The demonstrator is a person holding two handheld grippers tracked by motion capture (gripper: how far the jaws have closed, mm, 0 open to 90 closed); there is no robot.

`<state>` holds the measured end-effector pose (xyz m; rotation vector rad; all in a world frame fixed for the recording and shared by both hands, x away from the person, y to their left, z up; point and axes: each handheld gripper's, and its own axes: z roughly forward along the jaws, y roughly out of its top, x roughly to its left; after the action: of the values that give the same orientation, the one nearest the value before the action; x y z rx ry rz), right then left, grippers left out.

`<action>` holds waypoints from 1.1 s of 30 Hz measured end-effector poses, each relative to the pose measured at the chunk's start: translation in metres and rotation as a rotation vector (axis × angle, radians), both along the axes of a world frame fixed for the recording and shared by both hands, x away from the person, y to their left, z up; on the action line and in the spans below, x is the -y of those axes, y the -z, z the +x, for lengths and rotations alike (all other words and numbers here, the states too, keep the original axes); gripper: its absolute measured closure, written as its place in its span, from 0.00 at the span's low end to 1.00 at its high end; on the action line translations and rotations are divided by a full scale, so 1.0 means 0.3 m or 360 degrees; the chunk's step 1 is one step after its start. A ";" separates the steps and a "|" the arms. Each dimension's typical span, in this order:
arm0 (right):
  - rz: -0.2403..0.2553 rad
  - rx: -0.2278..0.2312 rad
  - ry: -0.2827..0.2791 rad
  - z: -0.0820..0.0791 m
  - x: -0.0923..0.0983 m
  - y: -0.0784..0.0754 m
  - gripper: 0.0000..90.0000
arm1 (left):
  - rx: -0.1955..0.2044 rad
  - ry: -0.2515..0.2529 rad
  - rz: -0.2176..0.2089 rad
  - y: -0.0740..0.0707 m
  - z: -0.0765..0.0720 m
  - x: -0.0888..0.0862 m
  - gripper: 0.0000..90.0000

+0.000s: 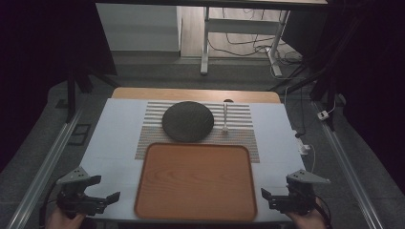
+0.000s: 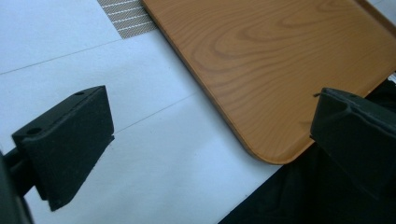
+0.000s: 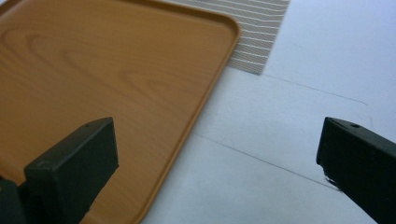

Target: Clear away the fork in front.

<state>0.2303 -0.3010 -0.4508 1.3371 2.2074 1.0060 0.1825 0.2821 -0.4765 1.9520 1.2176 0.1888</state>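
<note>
A bare wooden tray (image 1: 196,181) lies at the near middle of the table. Behind it, a dark round plate (image 1: 187,120) and a white spoon (image 1: 225,118) rest on a striped placemat (image 1: 239,136). My left gripper (image 1: 104,189) hovers open at the tray's near left corner, with nothing between its jaws. In the left gripper view, my left gripper (image 2: 210,116) frames the tray's corner (image 2: 280,56) and the white cover. My right gripper (image 1: 266,198) stands open and empty at the tray's near right corner. The right gripper view shows my right gripper (image 3: 217,140) over the tray's edge (image 3: 93,70).
A white cover (image 1: 114,138) spreads over the table, with bare strips left and right of the tray. Metal rails (image 1: 43,167) run along both sides. Desk legs and cables (image 1: 267,47) stand on the floor beyond the far edge.
</note>
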 end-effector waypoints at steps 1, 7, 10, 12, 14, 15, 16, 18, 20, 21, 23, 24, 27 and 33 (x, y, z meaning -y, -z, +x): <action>-0.0018 -0.0005 -0.0011 -0.001 -0.004 0.001 0.00 | -0.0003 0.0003 -0.0003 0.000 0.000 -0.001 0.00; -0.0073 -0.0036 -0.0065 0.002 -0.019 0.006 0.00 | -0.0034 0.0030 0.0012 0.003 0.009 0.006 0.00; -0.0070 -0.0056 -0.0076 0.006 -0.019 0.008 0.00 | -0.0042 0.0030 0.0002 0.004 0.010 0.005 0.00; -0.0070 -0.0062 -0.0083 0.007 -0.019 0.008 0.00 | -0.0049 0.0036 -0.0003 0.005 0.012 0.004 0.00; -0.0071 -0.0062 -0.0086 0.007 -0.020 0.008 0.00 | -0.0051 0.0041 -0.0002 0.005 0.012 0.005 0.00; -0.0074 -0.0062 -0.0088 0.006 -0.020 0.008 0.00 | -0.0052 0.0042 0.0000 0.005 0.012 0.005 0.00; -0.0081 -0.0063 -0.0087 0.006 -0.021 0.008 0.00 | -0.0052 0.0043 0.0003 0.005 0.012 0.006 0.00; -0.0086 -0.0056 -0.0080 0.005 -0.022 0.007 0.00 | -0.0052 0.0045 0.0008 0.005 0.012 0.008 0.00; -0.0087 -0.0055 -0.0076 0.005 -0.022 0.007 0.00 | -0.0056 0.0045 0.0007 0.005 0.013 0.008 0.00; -0.0088 -0.0058 -0.0086 0.005 -0.023 0.007 0.00 | -0.0059 0.0047 0.0006 0.006 0.014 0.007 0.00; -0.0095 -0.0063 -0.0095 0.006 -0.026 0.008 0.00 | -0.0063 0.0049 0.0007 0.006 0.015 0.008 0.00; -0.0098 -0.0065 -0.0104 0.006 -0.028 0.008 0.00 | -0.0062 0.0051 0.0008 0.006 0.015 0.008 0.00; -0.0114 -0.0065 -0.0130 0.005 -0.034 0.008 0.00 | -0.0064 0.0052 0.0014 0.006 0.016 0.009 0.00; -0.0080 -0.0076 -0.0198 0.003 -0.051 0.006 0.00 | -0.0065 0.0050 0.0014 0.006 0.016 0.009 0.01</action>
<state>0.2313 -0.2855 -0.4527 1.2272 2.3603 0.9638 0.1872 0.2793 -0.4783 1.9898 1.2136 0.1390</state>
